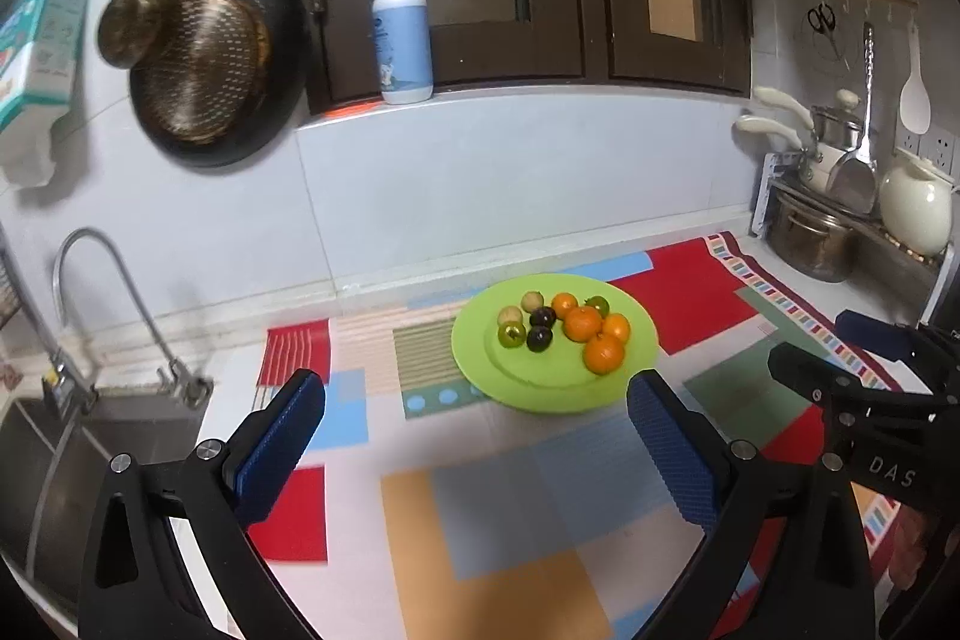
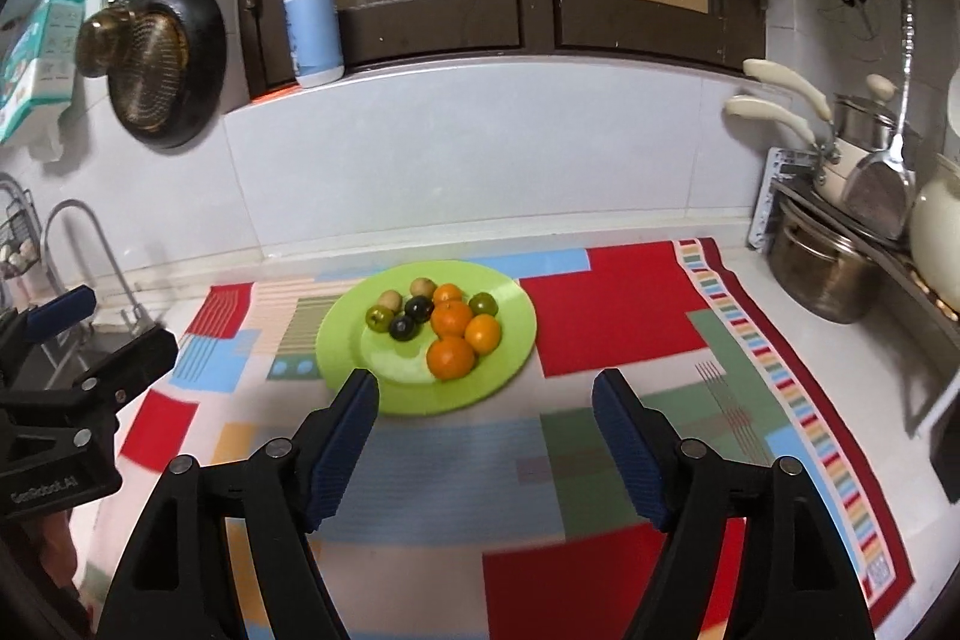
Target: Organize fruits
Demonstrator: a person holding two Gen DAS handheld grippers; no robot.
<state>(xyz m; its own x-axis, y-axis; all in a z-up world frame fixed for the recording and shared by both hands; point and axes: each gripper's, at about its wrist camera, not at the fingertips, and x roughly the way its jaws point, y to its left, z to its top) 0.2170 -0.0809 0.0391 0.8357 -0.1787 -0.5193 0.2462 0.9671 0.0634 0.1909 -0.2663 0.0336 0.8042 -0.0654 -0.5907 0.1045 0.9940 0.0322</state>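
Blue ribbed pads of the left hand-held gripper (image 1: pixel 477 436) fill the foreground of its own view, standing wide apart with nothing between them but the patchwork cloth (image 1: pixel 516 520) that covers the table (image 1: pixel 774 256). Likewise the right hand-held gripper (image 2: pixel 486 436) has its jaws apart and empty, somewhat narrower than the left, and each tool shows at the edge of the other's view, so the two hang side by side over the near part of the cloth, both angled down toward the green plate (image 2: pixel 510 352). On that plate all the fruit already sits in one tight cluster: four oranges (image 2: pixel 451 357) toward the right, two dark plums (image 2: pixel 402 327) in the middle, and small green and tan fruits (image 2: pixel 379 319) around the far and left side; nothing lies loose on the cloth. My reading is that the sorting is done or nearly so and both tools are clear of the plate. If any piece needs regrouping, the sound way is to come in from above with one tool only, straddle a single fruit at the cluster's edge, and close gently, since these round pieces touch one another and a sideways nudge could roll them off the shallow rim. Keeping the other tool well back avoids the two colliding.
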